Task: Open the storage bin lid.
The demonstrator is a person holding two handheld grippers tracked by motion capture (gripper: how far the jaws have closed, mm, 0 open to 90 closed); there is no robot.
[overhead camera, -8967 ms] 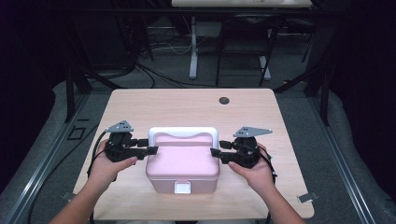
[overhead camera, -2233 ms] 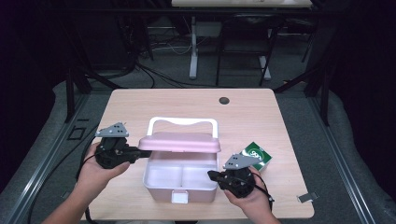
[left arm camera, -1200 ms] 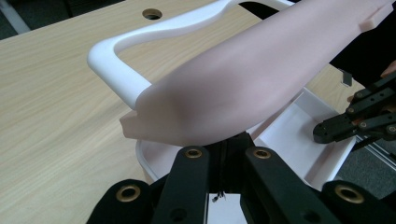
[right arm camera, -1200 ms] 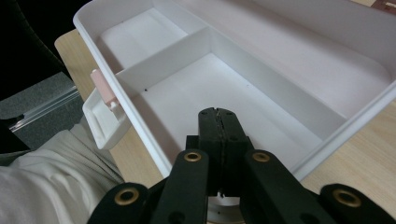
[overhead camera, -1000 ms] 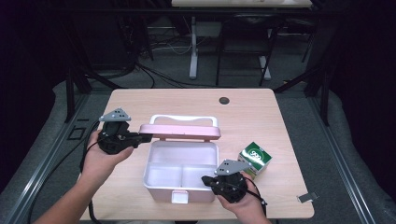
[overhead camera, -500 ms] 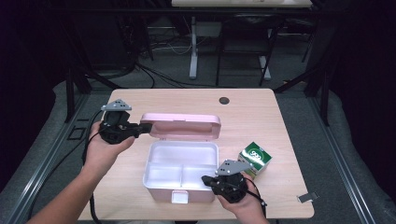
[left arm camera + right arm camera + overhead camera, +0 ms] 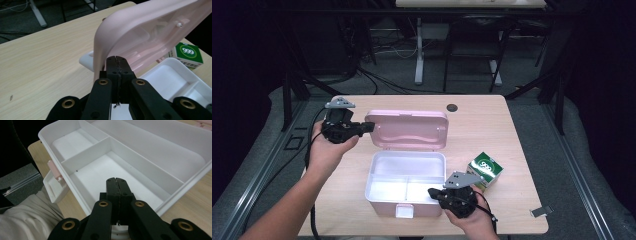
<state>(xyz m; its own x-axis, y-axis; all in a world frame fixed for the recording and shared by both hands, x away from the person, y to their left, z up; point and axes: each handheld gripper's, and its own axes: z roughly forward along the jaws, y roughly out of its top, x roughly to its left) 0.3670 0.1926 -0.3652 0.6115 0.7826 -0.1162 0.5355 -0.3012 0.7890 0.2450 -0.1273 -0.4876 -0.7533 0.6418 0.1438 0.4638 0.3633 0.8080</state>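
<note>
a pink box [image 7: 404, 190] sits open near the front middle of the wooden table [image 7: 512, 130], its pink lid [image 7: 408, 129] tipped back and standing up behind the white inside. the left gripper [image 7: 366, 127] is at the lid's left edge; in the left gripper view its black jaws are pressed together with the lid's curved corner right at their tips, though whether they pinch the rim there i cannot tell for sure. the white tray [image 7: 130, 157] inside is split into one long compartment at the back and two smaller ones at the front, all bare. the right gripper [image 7: 435, 192] rests at the box's front right corner, jaws clenched with nothing between them, tips hanging over the front right compartment. a pink latch [image 7: 404, 211] hangs at the front wall. a small green carton [image 7: 484, 169] marked 999 stands just beside the box on its right, close behind the right hand [image 7: 472, 220]. a dark round spot [image 7: 452, 107] lies near the table's far edge
</note>
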